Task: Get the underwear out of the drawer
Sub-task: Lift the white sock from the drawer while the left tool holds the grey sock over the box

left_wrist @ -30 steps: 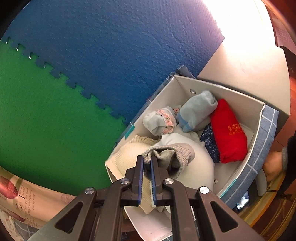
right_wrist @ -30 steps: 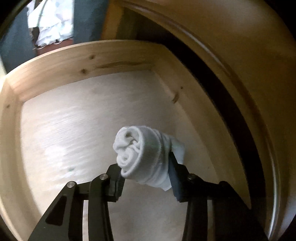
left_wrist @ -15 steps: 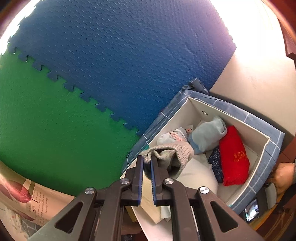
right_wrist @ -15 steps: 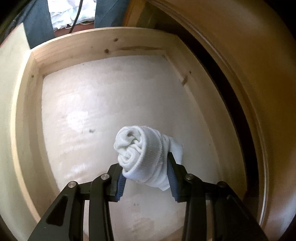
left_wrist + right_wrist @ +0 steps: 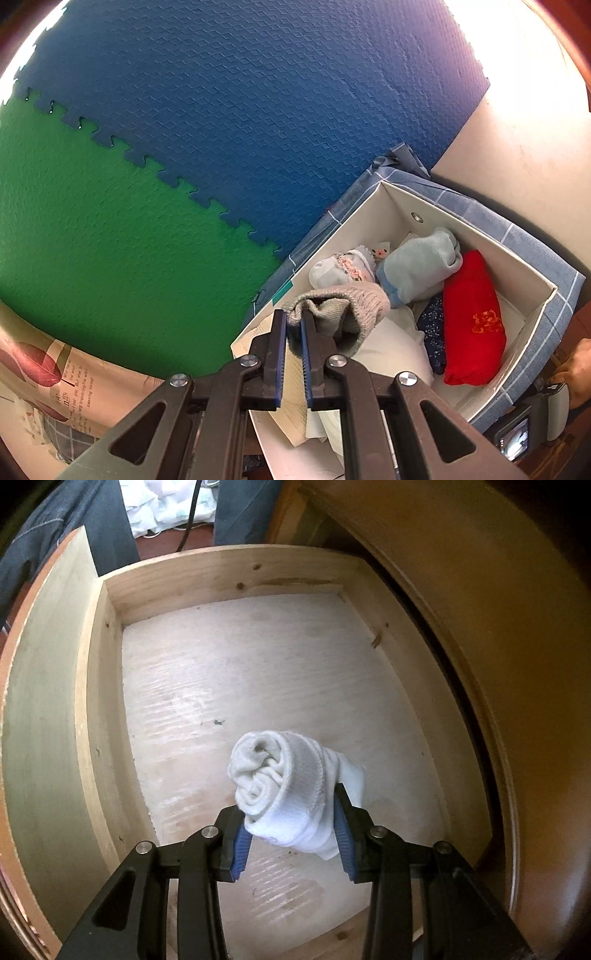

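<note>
My right gripper (image 5: 293,805) is shut on a rolled white underwear bundle (image 5: 284,775), held in the air above the bare bottom of the wooden drawer (image 5: 229,572). Nothing else lies in the drawer. In the left wrist view my left gripper (image 5: 293,317) is shut on the edge of a grey knitted roll (image 5: 343,306), which hangs over the near end of a blue checked fabric box (image 5: 532,240). Inside that box lie a red roll (image 5: 472,321), a pale blue roll (image 5: 421,266), a white roll with pink flowers (image 5: 340,266) and a dark blue spotted piece (image 5: 432,325).
Blue foam mat (image 5: 258,92) and green foam mat (image 5: 92,229) cover the floor left of the box. A leaf-printed cloth (image 5: 48,376) lies at the lower left. A person's hand (image 5: 576,365) shows at the right edge. Dark trousers (image 5: 92,520) stand beyond the drawer, and a brown cabinet front (image 5: 498,627) curves along its right.
The right gripper has risen with the white bundle, so more of the drawer shows. The left gripper has drawn back from the box with the grey roll still in it.
</note>
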A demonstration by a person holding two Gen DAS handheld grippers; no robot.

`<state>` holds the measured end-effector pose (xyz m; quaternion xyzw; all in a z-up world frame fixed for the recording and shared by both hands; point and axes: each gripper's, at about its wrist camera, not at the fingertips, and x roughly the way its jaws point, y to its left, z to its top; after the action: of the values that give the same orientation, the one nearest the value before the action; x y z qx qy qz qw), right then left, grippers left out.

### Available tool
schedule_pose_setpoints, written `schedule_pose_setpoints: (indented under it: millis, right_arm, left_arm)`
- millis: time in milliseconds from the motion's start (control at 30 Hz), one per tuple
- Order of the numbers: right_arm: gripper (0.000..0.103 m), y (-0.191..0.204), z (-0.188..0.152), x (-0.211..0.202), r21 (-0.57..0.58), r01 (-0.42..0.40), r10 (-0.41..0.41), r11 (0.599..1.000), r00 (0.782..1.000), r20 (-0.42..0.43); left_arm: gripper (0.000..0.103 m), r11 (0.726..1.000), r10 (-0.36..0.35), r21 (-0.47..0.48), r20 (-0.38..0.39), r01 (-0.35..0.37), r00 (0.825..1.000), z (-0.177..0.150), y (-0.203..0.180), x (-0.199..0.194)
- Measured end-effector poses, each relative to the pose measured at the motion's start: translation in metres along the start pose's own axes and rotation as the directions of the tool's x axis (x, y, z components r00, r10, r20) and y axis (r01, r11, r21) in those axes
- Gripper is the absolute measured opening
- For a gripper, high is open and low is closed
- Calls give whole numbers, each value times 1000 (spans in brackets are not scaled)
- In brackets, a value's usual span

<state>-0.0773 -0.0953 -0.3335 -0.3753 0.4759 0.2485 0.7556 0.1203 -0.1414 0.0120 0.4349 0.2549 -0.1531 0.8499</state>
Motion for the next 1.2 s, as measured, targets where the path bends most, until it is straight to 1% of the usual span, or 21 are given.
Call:
schedule_pose_setpoints:
  millis: [67, 233, 367, 500, 667, 800, 1000, 1100, 1200]
  right_arm:
    - [36, 2, -5, -21, 14, 5, -5, 1000, 1000, 15]
    - [36, -8, -3, -42, 66, 11, -16, 998, 997, 74]
    - [36, -4, -3, -66, 85, 28, -37, 996, 992, 116]
    - [36, 0, -5, -80, 104, 52, -66, 993, 989, 136]
    - [36, -4, -9, -98, 164, 66, -93, 984, 982, 163]
    - [36, -10, -14, -108, 208, 72, -109, 975, 979, 172]
    - [36, -16, -25, -114, 259, 81, -125, 963, 980, 157]
    - [36, -19, -31, -114, 274, 83, -129, 958, 980, 153]
    - [36, -20, -35, -116, 291, 86, -133, 953, 980, 147]
  left_arm:
    - [7, 1000, 5, 3, -4, -5, 1000, 1, -1, 0]
    - [7, 1000, 12, -1, -8, -12, 1000, 1, 0, 0]
    - [7, 1000, 13, -6, -14, -13, 1000, 1, 0, 2]
    - [7, 1000, 4, -23, -17, -5, 1000, 4, 2, 4]
    - [7, 999, -16, -51, -25, 14, 1000, 10, 7, 8]
    - [8, 997, -27, -69, -31, 24, 999, 13, 7, 15]
    - [8, 994, -51, -100, -52, 45, 997, 11, 3, 30]
    - [10, 993, -56, -110, -54, 49, 997, 9, 2, 34]
    - [11, 993, -62, -107, -53, 56, 997, 8, 1, 36]
